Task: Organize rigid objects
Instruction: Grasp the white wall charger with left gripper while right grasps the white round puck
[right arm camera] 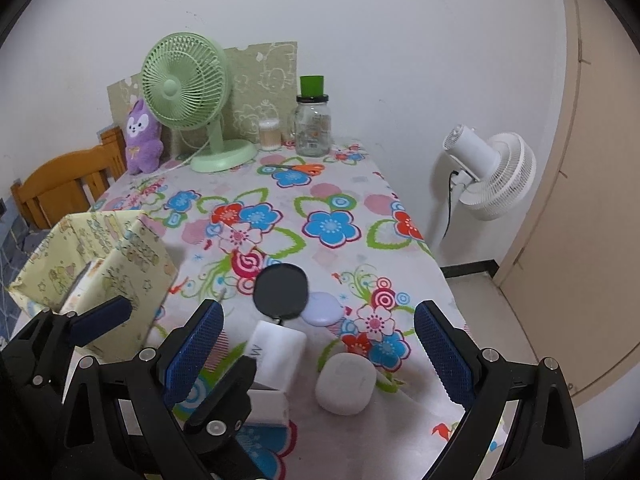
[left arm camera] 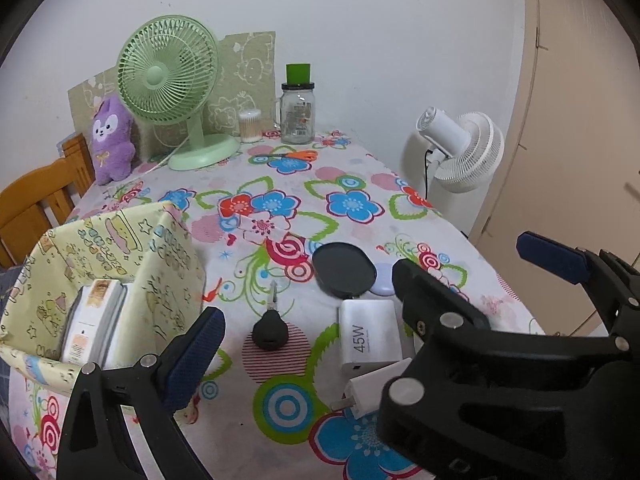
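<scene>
On the flowered tablecloth lie a black car key, a white 45W charger, a small white plug adapter, a dark round mirror and a lilac oval case. A white earbud case shows only in the right wrist view. A yellow patterned box at the left holds a white packet. My left gripper is open above the key and chargers. My right gripper is open around the earbud case and charger, above them.
At the table's back stand a green desk fan, a purple plush toy, a cotton-swab tub and a glass jar with a green cap. Orange-handled scissors lie nearby. A wooden chair is left, a white floor fan right.
</scene>
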Available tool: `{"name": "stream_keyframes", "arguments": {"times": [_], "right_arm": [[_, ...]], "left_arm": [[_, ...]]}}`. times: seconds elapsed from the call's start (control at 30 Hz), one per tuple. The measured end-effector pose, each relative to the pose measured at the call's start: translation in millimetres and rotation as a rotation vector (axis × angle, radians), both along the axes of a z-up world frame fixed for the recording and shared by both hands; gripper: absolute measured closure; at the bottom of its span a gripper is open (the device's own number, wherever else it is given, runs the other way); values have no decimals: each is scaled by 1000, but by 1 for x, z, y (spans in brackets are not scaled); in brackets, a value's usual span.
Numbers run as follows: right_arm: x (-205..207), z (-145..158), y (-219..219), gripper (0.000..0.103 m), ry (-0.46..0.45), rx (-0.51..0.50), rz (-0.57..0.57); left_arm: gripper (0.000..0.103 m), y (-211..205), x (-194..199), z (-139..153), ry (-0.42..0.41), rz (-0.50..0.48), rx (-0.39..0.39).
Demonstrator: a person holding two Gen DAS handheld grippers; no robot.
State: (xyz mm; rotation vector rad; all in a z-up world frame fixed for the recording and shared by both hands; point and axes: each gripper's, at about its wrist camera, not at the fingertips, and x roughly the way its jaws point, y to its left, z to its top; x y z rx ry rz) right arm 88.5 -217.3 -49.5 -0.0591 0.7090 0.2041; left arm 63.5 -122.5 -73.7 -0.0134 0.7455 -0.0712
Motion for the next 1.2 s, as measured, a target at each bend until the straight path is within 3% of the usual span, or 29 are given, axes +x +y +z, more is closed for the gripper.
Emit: {"name": "stream_keyframes", "arguments": {"times": [0.2,0.53,0.77,0.97,1.2], "right_arm": [[4,-18,-4,5,26,26,9],[9,-46,-6,5,51,-16,-24],[13,-59,-22,13,102,45,-75],[17,-65,-26,21,121,-11,-95],[23,-76,-26,26,162,-22,-94]], "left_arm": [[3,-2,3,-14,16,-14,-6],[5,-4,6,-41,53,-33,-6],[5,-9,5,-42,37,-52,-16],[6,-21,10,-49,53,-84,23],[25,-33,18,-61,78,-114,73]]}}
